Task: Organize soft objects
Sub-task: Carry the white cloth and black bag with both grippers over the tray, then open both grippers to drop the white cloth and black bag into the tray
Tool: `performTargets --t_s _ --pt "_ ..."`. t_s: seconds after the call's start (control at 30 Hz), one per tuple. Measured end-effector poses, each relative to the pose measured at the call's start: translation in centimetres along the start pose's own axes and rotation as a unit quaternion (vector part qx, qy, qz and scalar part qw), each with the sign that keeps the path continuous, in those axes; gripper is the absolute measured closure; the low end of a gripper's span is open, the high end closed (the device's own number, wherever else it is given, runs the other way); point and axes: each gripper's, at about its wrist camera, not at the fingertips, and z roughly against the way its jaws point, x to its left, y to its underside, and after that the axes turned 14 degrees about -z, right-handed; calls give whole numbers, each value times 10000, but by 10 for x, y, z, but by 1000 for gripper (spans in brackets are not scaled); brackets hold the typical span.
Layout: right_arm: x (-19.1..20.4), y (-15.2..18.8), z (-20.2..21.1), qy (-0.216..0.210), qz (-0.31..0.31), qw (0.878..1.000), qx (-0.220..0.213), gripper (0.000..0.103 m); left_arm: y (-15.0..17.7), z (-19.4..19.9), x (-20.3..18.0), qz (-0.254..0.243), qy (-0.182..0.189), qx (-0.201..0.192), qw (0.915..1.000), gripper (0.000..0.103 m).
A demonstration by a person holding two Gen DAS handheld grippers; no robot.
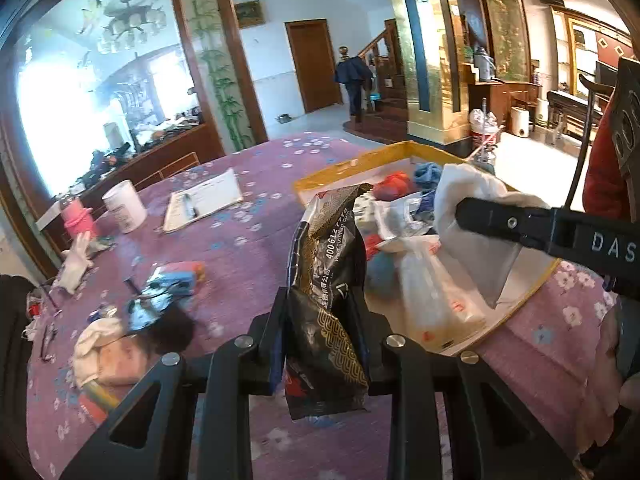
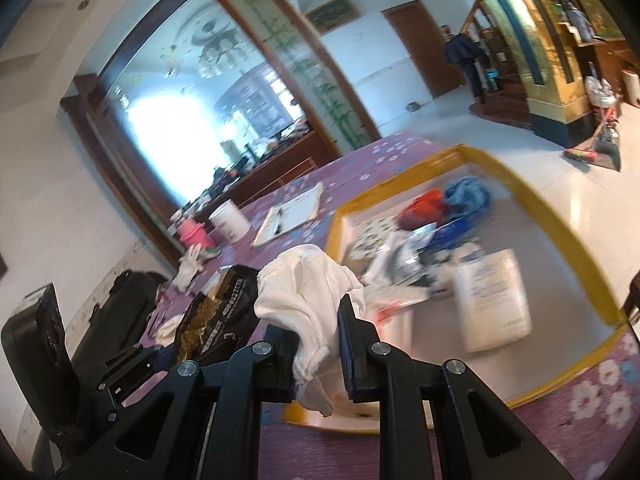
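My left gripper (image 1: 320, 312) is shut on a crumpled black and gold foil packet (image 1: 328, 264) and holds it upright above the purple tablecloth, just left of a yellow-rimmed tray (image 1: 352, 164). My right gripper (image 2: 312, 320) is shut on a white cloth (image 2: 304, 284), which hangs over the tray's near corner. In the left wrist view the right gripper (image 1: 472, 216) comes in from the right with the cloth (image 1: 468, 188) above the tray. In the right wrist view the packet (image 2: 220, 312) stands to the left of the cloth.
The tray (image 2: 560, 216) holds a red bundle (image 1: 394, 184), a blue bundle (image 1: 428, 172), plastic bags (image 1: 432, 292) and other items. On the tablecloth lie a white cup (image 1: 124, 206), a pink container (image 1: 78, 218), a clipboard (image 1: 204, 200), a white glove (image 1: 76, 264) and loose wrappers (image 1: 176, 280). A person (image 1: 354, 76) stands far off by the stairs.
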Motion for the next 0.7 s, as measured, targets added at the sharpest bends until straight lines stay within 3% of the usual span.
performTargets --t_s 0.43,0.7 --pt "-59 -35 16 641 -563 9954 -428 84 -42 -49 -38 152 878 86 9960 76" --pt "-67 -68 3 1347 -290 9894 -449 84 -62 -75 -52 340 1148 164 9927 75"
